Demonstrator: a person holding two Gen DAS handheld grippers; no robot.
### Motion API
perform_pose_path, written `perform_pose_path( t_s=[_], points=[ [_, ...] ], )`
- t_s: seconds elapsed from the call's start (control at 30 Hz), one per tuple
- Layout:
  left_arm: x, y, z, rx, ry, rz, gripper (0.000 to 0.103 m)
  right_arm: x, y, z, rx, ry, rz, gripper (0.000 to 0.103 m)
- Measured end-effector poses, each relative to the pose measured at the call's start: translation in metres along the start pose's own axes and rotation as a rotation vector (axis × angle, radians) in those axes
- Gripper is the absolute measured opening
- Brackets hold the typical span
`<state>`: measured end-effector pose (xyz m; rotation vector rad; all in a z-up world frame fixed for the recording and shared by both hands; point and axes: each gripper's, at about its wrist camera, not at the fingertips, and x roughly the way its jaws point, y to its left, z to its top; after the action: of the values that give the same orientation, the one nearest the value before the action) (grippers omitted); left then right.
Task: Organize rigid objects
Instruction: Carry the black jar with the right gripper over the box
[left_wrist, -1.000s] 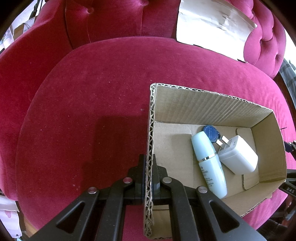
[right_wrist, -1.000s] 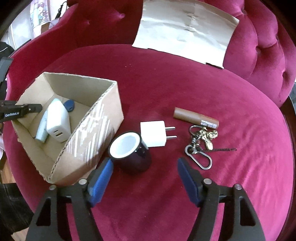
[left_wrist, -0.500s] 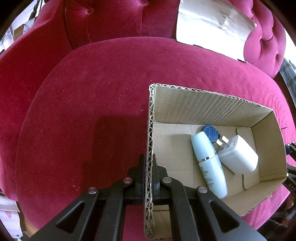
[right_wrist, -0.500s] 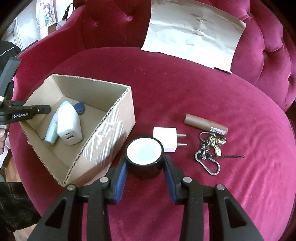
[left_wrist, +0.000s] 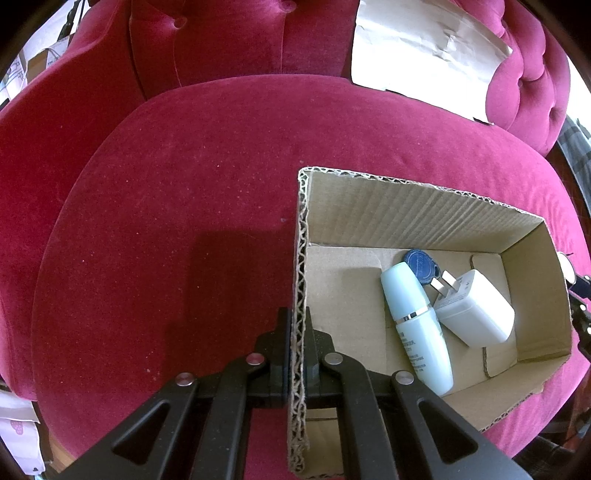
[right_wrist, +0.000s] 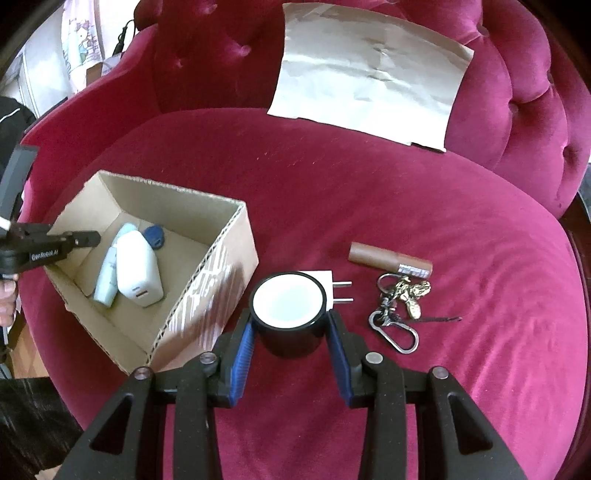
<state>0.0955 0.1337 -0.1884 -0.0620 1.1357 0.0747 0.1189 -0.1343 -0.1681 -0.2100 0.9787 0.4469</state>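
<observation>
Your right gripper (right_wrist: 290, 328) fingers have just closed, pinching the black cup (right_wrist: 289, 314). The box (right_wrist: 218, 236) lies just left of it. Left gripper (left_wrist: 297, 354) fingers are clamped on the box wall nr the seat's front edge.

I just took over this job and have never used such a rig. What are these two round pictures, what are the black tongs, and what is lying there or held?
No robot arm here: a person holds a two-finger gripper in each hand, with a fisheye camera on each looking along its fingers. The left view shows the left gripper shut on the wall of a cardboard box on a red sofa. In the box lie a bottle, a charger and a blue tag. The right view shows the right gripper clamped on a black cup. On the seat beside it lie a white plug, a brown tube and keys.
</observation>
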Motion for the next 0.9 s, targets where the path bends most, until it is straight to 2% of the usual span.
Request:
perform_pose_path(
  t_s=[0.5, 0.9],
  points=[
    [0.0, 0.0, 0.001, 0.005, 0.0, 0.002, 0.003, -0.033, 0.006, 0.024, 0.023, -0.084, -0.028, 0.041],
    [0.0, 0.0, 0.001, 0.007, -0.001, 0.002, 0.003, -0.048, 0.026, 0.046, 0.019, -0.15, 0.01, 0.041]
  ],
)
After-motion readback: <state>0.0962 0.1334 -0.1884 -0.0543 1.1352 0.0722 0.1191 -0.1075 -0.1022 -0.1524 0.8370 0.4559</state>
